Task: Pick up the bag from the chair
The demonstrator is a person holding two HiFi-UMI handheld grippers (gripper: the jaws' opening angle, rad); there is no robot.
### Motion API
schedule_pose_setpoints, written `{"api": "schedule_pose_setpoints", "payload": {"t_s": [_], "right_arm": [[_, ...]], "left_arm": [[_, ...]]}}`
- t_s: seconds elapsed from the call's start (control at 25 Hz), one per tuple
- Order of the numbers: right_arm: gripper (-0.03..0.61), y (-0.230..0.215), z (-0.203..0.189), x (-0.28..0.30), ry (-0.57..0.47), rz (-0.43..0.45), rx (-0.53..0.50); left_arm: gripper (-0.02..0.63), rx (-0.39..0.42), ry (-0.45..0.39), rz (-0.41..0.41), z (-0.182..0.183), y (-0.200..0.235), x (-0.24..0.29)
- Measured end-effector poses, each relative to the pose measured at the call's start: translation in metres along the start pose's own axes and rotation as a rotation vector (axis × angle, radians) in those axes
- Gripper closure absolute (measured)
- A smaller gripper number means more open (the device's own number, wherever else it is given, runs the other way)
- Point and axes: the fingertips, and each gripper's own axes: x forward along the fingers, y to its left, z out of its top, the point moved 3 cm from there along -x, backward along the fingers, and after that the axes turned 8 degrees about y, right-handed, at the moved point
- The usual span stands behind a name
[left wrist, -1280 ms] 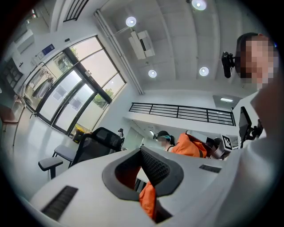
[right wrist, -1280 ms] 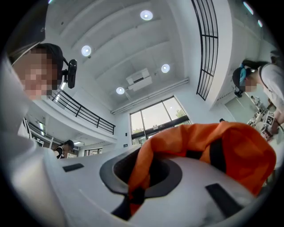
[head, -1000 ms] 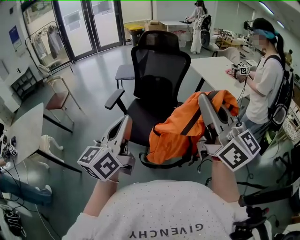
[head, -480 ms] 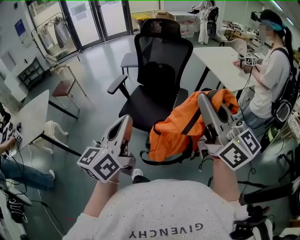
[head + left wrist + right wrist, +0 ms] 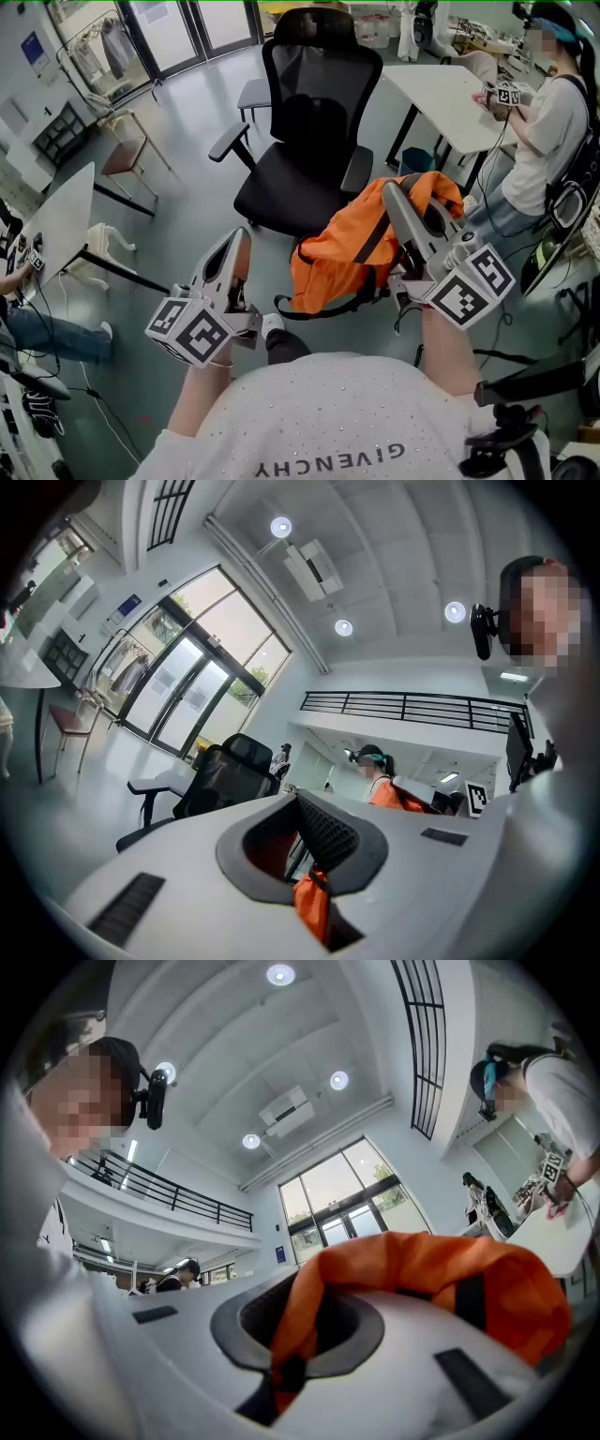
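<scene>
My right gripper (image 5: pixel 399 193) is shut on the orange bag (image 5: pixel 352 248), which hangs in the air in front of the black office chair (image 5: pixel 300 187), clear of its seat. A black strap loop dangles below the bag. In the right gripper view orange fabric (image 5: pixel 422 1269) is pinched between the jaws of the right gripper (image 5: pixel 300 1327) and drapes over the right jaw. My left gripper (image 5: pixel 239 244) hangs to the left of the bag, apart from it, jaws together. In the left gripper view a sliver of orange shows through the slit of the left gripper (image 5: pixel 305 844).
A white table (image 5: pixel 450 94) stands right of the chair, with a person (image 5: pixel 553 131) beside it holding marked grippers. Another white table (image 5: pixel 56 225) and a small brown chair (image 5: pixel 127 155) are at the left. Glass doors lie beyond.
The bag has come off the chair seat and moved toward me with the right gripper. The chair now stands farther off, its seat bare. The left gripper drew back too.
</scene>
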Motion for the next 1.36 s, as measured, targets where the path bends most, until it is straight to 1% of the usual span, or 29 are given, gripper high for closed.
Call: {"api": "schedule_pose_setpoints", "payload": {"t_s": [0.16,0.4,0.6,1.08,1.36], "right_arm": [[0.565,-0.001,-0.01,0.001,0.019,0.019,-0.003],[0.566,-0.004,-0.013,0.004,0.039,0.037,0.012],[0.566,0.004,-0.02,0.01,0.052,0.038,0.007],[0.566,0.016,-0.043,0.026,0.085,0.075,0.017],[0.565,0.018,-0.059,0.028,0.091,0.068,0.03]], "left_arm": [[0.615,0.013,-0.001,0.031,0.0,0.003,-0.006],[0.615,-0.005,0.015,0.074,-0.002,0.006,-0.012],[0.615,-0.007,0.009,0.095,-0.002,0.012,-0.028],[0.615,-0.034,-0.018,0.171,-0.015,0.031,-0.064],[0.615,-0.049,-0.018,0.193,-0.03,0.041,-0.077]]}}
